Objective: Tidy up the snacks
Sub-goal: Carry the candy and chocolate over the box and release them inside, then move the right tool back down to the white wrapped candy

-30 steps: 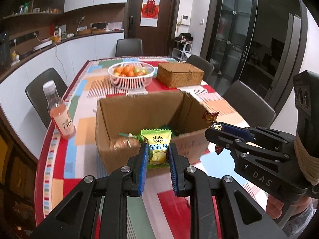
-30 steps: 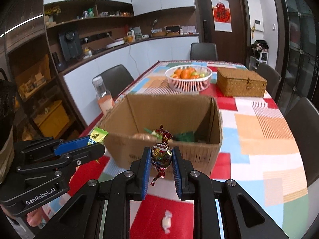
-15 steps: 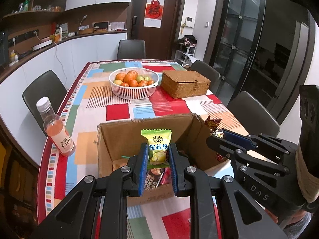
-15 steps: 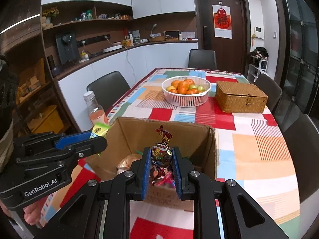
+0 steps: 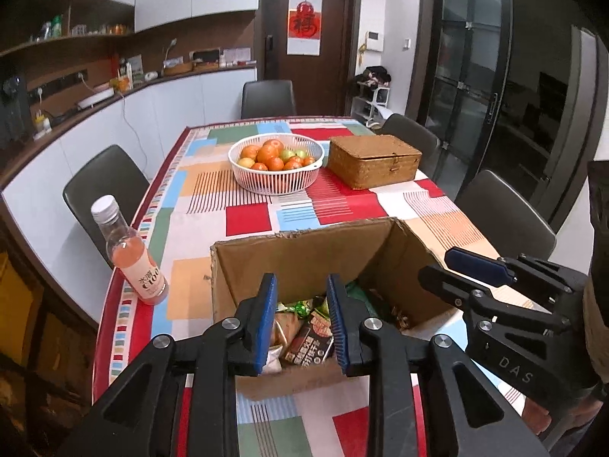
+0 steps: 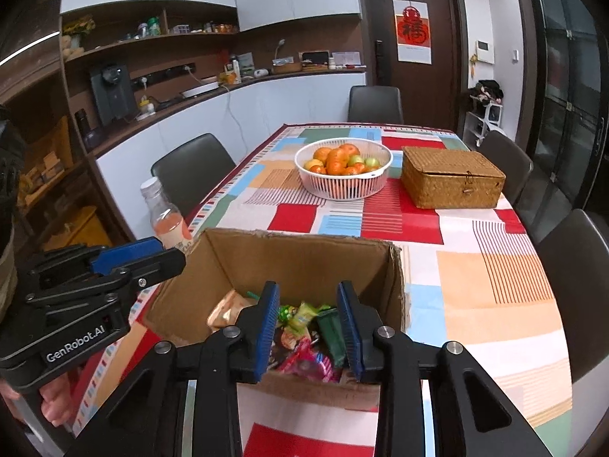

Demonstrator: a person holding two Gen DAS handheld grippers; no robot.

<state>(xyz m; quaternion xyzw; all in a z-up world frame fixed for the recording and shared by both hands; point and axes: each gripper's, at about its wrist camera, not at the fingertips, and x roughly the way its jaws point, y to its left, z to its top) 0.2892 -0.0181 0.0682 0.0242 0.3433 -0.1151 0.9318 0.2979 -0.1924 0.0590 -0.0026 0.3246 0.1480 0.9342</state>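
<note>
An open cardboard box [image 5: 304, 255] [image 6: 304, 262] stands on the near part of the table and holds several snack packets [image 5: 310, 337] [image 6: 304, 342]. My left gripper [image 5: 300, 323] is open and empty above the box's near edge. My right gripper [image 6: 308, 327] is open and empty above the box too. Each gripper shows from the side in the other's view: the right one [image 5: 495, 278] at the box's right, the left one [image 6: 114, 262] at its left.
A pink drink bottle [image 5: 129, 255] stands left of the box near the table edge. A white basket of oranges [image 5: 276, 165] and a wicker box [image 5: 375, 160] sit farther back. Dark chairs [image 5: 102, 186] surround the table.
Both grippers have opened over the box. The green packet has left the left gripper and the red wrapped candy has left the right one; both views sit higher over the box.
</note>
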